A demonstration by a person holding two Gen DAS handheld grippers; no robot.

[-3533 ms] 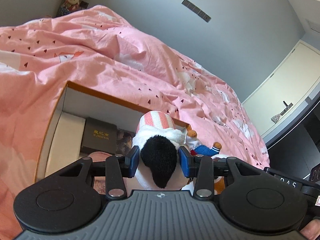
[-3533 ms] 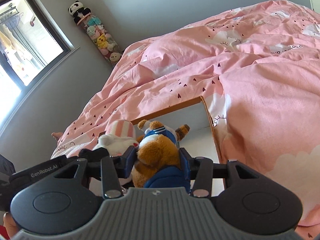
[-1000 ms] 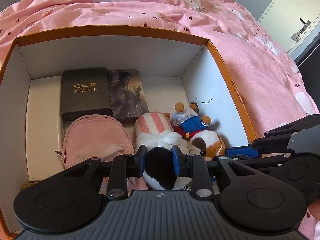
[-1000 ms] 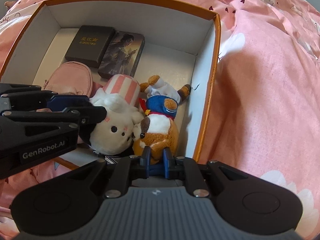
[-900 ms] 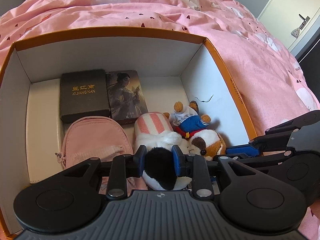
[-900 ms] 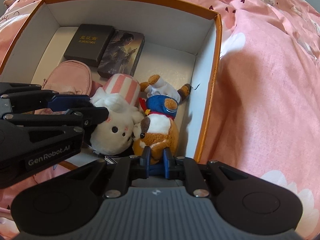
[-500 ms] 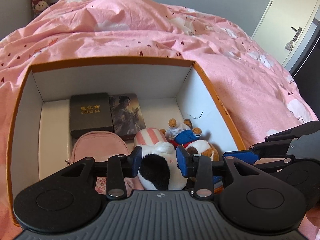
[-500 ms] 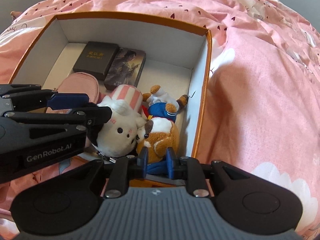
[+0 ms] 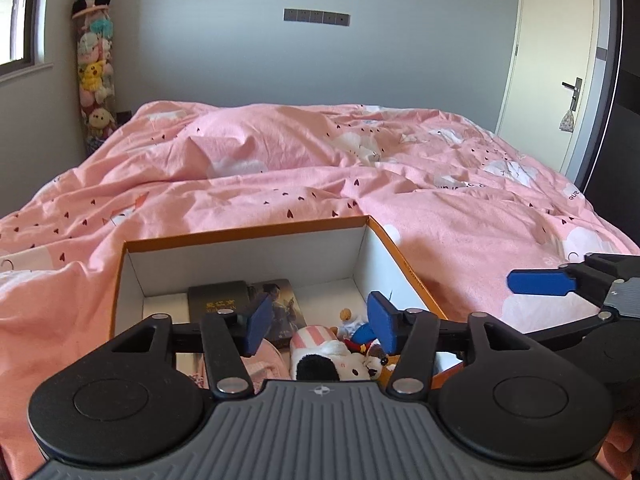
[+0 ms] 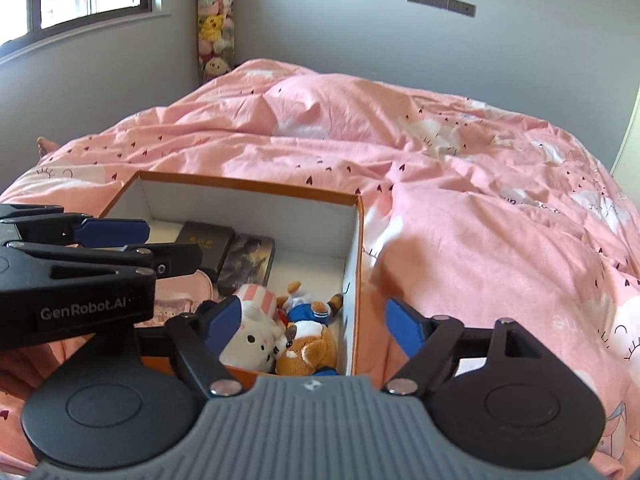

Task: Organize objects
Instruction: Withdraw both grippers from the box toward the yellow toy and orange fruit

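An orange-rimmed white box [image 9: 248,236] [image 10: 248,184] sits on the pink bed. Inside lie a white plush with a pink-striped hat [image 9: 320,356] [image 10: 252,328] and a brown plush in a blue outfit [image 9: 362,338] [image 10: 308,340], side by side at the near right corner. My left gripper [image 9: 320,324] is open and empty above the box. My right gripper [image 10: 312,324] is open and empty, raised above the near right corner. The right gripper also shows in the left wrist view [image 9: 540,282], and the left gripper in the right wrist view [image 10: 108,230].
The box also holds a black box [image 9: 218,304] [image 10: 204,242], a picture card box [image 9: 278,306] [image 10: 248,264] and a pink pouch [image 9: 260,364] [image 10: 180,292]. Rumpled pink duvet [image 9: 320,168] surrounds it. A column of plush toys [image 9: 94,68] stands in the far corner, a door [image 9: 556,64] at right.
Both grippers let go of their plush toys, opened wide and rose back from the box. The two toys now lie in the box.
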